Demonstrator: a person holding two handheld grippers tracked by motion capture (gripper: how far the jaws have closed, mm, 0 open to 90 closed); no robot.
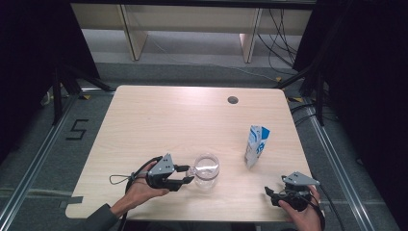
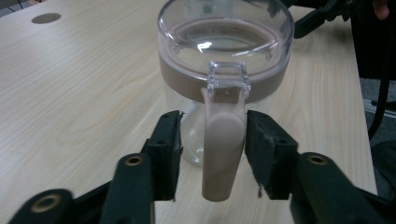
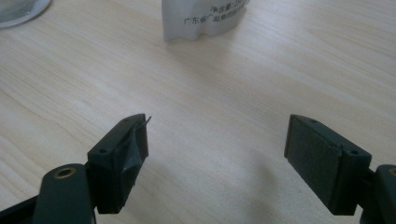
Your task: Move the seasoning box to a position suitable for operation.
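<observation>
A clear glass jar (image 1: 207, 166) with a transparent lid and a beige collar stands upright on the wooden table (image 1: 159, 120), toward the front centre. Its beige handle (image 2: 223, 140) points at my left gripper (image 1: 190, 174), whose jaws stand on either side of it. In the left gripper view, the left pad is clearly apart from the handle and the right pad sits right against it, so the gripper (image 2: 212, 154) is open. A white and blue pouch (image 1: 256, 144) stands to the jar's right. My right gripper (image 1: 268, 192) rests low at the front right, open (image 3: 217, 149) and holding nothing.
A round cable hole (image 1: 233, 100) sits near the table's far edge. The pouch's bottom (image 3: 201, 18) and the jar's base (image 3: 18, 9) lie ahead of the right gripper. Black frames and cables flank the table, with dark floor all around.
</observation>
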